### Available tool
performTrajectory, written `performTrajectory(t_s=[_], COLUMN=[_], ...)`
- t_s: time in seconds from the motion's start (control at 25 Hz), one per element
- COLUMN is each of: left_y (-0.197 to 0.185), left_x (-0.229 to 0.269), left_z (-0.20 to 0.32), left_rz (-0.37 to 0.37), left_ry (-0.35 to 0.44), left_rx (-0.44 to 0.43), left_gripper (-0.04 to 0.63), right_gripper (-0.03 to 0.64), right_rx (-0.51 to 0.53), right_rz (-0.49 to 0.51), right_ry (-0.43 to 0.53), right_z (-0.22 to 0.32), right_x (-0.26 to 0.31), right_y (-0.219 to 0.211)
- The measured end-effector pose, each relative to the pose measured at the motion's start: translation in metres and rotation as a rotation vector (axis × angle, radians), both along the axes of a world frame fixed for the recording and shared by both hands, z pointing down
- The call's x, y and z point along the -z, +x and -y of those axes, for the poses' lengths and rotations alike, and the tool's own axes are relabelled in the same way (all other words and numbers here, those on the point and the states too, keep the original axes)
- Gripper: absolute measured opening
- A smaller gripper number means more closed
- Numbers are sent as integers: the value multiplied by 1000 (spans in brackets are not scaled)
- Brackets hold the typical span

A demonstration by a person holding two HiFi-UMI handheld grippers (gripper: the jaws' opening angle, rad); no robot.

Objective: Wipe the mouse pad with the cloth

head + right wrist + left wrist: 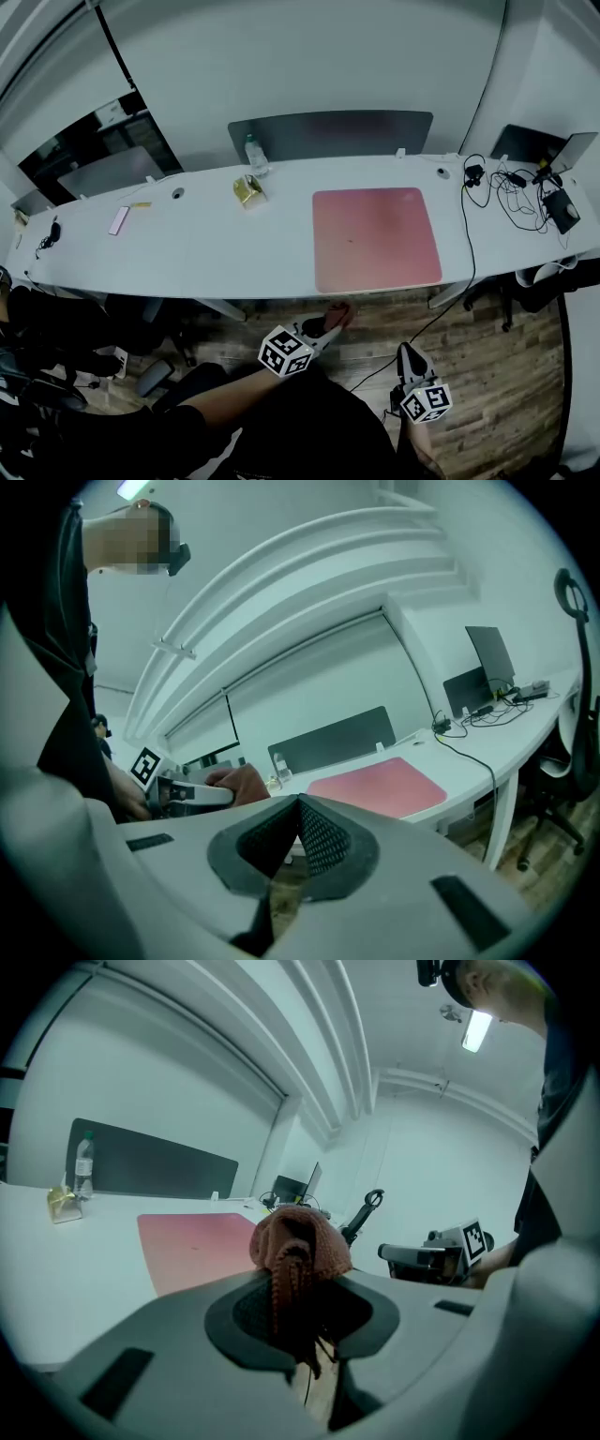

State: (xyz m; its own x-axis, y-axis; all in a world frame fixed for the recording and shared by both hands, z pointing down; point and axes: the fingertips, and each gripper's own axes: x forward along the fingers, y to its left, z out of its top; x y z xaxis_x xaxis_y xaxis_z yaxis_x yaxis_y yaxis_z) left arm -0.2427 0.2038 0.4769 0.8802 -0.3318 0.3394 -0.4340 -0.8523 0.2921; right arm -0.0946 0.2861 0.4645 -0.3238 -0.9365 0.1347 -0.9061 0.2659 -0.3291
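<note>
A pink mouse pad lies flat on the long white desk, right of centre. Both grippers hang below the desk's front edge, over the wooden floor. My left gripper is shut on a bunched reddish-brown cloth; in the left gripper view the cloth bulges out of the jaws, with the mouse pad beyond it. My right gripper is further right and lower, shut with nothing in it. The right gripper view shows its closed jaws, the mouse pad ahead and the cloth at the left.
A water bottle and a yellow packet stand left of the pad. Tangled black cables and a laptop are at the desk's right end. A grey divider panel runs behind the desk. Office chairs sit lower left.
</note>
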Motion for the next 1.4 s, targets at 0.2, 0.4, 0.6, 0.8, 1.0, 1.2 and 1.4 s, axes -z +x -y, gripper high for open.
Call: performTrajectory(t_s=[0.2,0.4,0.6,0.8,1.0,1.2,1.4], left_y=[6,7,6,7,0,-13,-31], left_x=[-4,-16,-36,-47,-58,-69,-85], left_z=[4,11,28,53,86,117,147], left_rz=[7,25,52,78,115,156,185], left_ry=[-15,-51,-87,-102,-104,-122,-161], left_rx=[7,25,47,71,109,153,226], left_gripper=[86,86,86,86,86,86,86], right_gripper=[23,23,23,23,23,23,23], right_rx=[-4,-4,0,6,14,27,62], right_rz=[7,17,23,11,-11,-31,-45], right_ry=[-5,-34,-54,-78,-73,-79,-88], right_z=[0,6,18,35,68,102,139], right_x=[-3,-8,-16,-16,-8,1,4], right_y=[10,11,14,28,45,53,52])
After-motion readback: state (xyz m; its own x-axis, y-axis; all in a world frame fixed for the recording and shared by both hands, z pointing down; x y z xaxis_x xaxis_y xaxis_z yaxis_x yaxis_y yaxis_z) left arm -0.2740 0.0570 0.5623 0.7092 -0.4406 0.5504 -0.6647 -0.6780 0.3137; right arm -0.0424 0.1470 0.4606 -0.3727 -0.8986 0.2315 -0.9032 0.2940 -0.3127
